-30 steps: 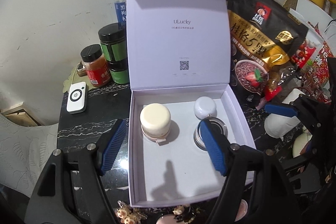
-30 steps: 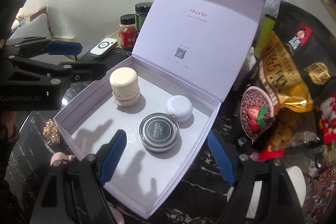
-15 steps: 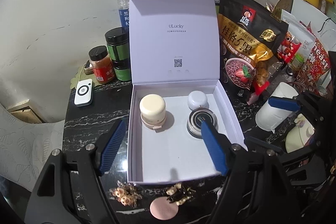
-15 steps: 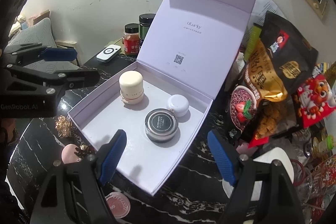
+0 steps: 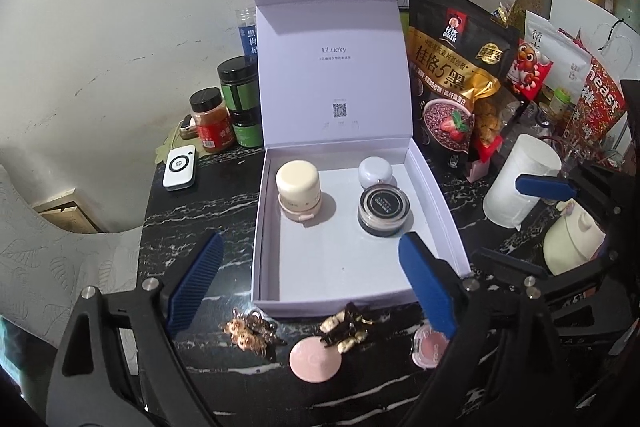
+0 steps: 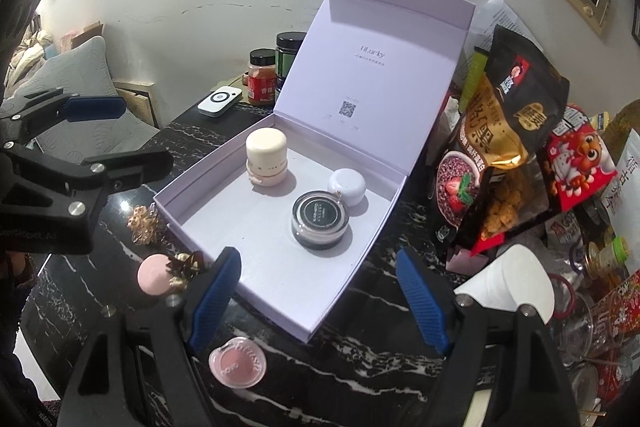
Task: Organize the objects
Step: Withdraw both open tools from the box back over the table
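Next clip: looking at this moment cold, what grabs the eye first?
The open lilac gift box in the middle of the black marble table, lid upright, holding a cream jar, a black-lidded jar and a small white case. In front of it lie hair clips and pink compacts. Snack bags crowd its right side.

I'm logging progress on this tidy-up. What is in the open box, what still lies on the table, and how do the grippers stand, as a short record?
container: open lilac cardboard box, lid upright
inside: cream round jar; black-lidded clear jar; small white round case
still on table: two ornate hair clips; flat pink round compact; clear-lidded pink blush pot
left gripper: jaws opening, nothing between them
right gripper: open, empty
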### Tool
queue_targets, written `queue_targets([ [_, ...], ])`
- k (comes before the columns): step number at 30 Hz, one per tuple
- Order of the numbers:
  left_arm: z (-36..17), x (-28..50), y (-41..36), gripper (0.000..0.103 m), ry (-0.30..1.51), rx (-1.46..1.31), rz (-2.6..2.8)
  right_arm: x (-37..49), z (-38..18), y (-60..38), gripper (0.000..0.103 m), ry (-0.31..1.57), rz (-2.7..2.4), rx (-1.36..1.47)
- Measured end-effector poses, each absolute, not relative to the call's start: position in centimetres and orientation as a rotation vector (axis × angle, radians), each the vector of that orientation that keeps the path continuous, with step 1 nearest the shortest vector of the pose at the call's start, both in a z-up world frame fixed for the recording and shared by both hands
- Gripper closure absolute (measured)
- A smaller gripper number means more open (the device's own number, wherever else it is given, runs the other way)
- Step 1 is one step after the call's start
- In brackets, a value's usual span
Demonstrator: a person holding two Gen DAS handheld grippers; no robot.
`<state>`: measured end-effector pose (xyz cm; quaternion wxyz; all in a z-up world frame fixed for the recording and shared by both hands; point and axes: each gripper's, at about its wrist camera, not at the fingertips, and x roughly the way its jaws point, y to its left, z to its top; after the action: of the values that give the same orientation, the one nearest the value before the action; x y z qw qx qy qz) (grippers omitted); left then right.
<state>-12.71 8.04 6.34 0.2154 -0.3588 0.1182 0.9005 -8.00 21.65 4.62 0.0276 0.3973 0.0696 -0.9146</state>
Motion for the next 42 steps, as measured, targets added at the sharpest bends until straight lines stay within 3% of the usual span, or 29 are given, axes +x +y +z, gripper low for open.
queue_targets([
  [20,5.8,-6.8,4.8,0.012,0.273,-1.018,2.567,-3.3,4.5,19.4,0.022,0.214,-2.8,1.144],
  [42,-0.5,-3.0,2.6,0.012,0.261,-1.183,2.53,0.3,-0.5,17.0,0.022,0.229,-2.688,1.21],
])
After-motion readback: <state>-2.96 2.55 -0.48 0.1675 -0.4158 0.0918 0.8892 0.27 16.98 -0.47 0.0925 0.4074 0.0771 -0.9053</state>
